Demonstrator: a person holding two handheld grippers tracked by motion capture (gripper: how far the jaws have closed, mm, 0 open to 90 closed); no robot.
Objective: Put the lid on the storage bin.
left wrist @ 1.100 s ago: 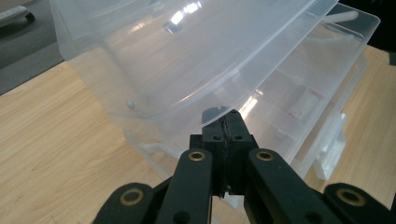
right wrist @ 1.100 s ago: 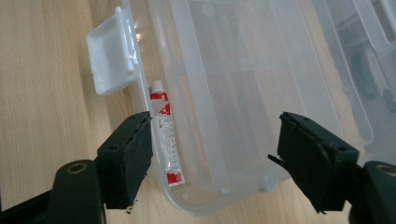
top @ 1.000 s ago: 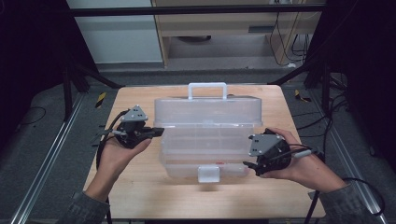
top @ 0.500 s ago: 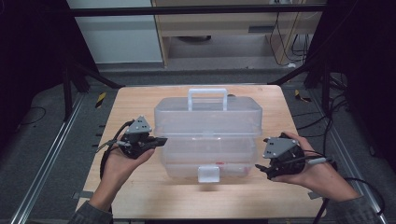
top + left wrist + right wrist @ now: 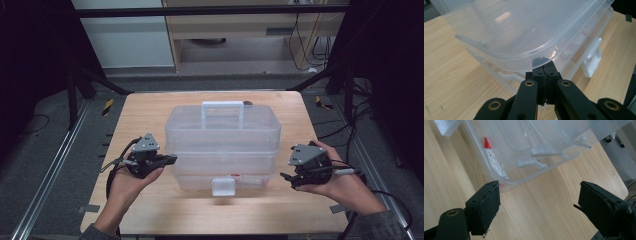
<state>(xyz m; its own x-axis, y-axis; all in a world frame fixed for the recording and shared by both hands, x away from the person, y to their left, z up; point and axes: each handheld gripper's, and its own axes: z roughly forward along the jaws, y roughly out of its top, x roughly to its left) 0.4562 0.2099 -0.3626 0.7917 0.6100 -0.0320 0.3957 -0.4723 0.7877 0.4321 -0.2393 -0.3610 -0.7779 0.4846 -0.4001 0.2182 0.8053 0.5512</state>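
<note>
Toolbox (image 5: 222,145), one clear plastic case with a white carry handle (image 5: 222,111) on top and a white latch (image 5: 223,186) on its near face, stands in the middle of the wooden table (image 5: 145,112). Bare wood runs in a wide strip down its left side, a narrower strip along the far edge, another wide strip down the right, and a band of free board lies between the latch and the table's near edge.

At the left, the left gripper (image 5: 170,159) is held level in one hand, its tips touching the box's left end at the seam where the lid meets the lower tray. In the left gripper view its jaws are clenched together with nothing between them, the tips (image 5: 545,68) tucked just under the overhanging lid rim (image 5: 524,53).

Inside the lower tray, through the near wall, one small tube with a red cap (image 5: 492,157) lies flat on the bottom.

At the right, the right gripper (image 5: 286,178) sits just beside the box's right end, apart from it. Its jaws stand wide apart with only bare wood between the pads (image 5: 487,205), having just been opening; the box's corner (image 5: 504,186) lies just beyond the left pad, not touched.

Count: one toolbox, one handle, one latch, one tube, two grippers, two hands.
</note>
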